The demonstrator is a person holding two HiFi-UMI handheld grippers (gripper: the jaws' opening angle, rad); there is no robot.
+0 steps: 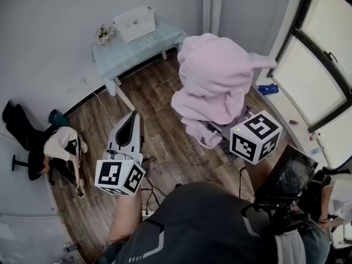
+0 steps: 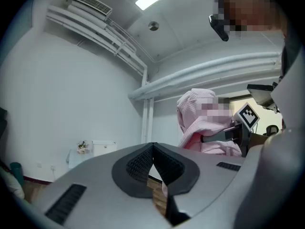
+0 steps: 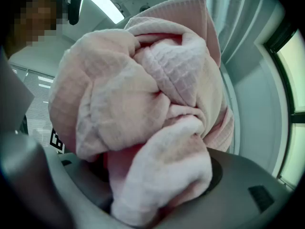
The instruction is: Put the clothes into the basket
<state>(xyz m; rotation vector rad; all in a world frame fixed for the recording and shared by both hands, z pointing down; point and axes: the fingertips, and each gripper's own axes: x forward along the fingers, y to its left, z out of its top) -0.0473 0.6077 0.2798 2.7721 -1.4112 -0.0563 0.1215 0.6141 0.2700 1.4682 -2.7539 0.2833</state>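
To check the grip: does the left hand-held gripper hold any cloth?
No, the left hand-held gripper is shut with nothing between its jaws.

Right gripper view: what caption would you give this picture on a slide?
The right claw grips a bunched pink waffle-weave garment that fills most of the frame, with a window at the right.

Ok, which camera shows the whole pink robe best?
The head view: the pink robe shows whole, bunched up above the wooden floor on the right gripper. The right gripper view is too close, just waffle-textured folds of it packed between the jaws. The left gripper view catches a small, partly blurred piece.
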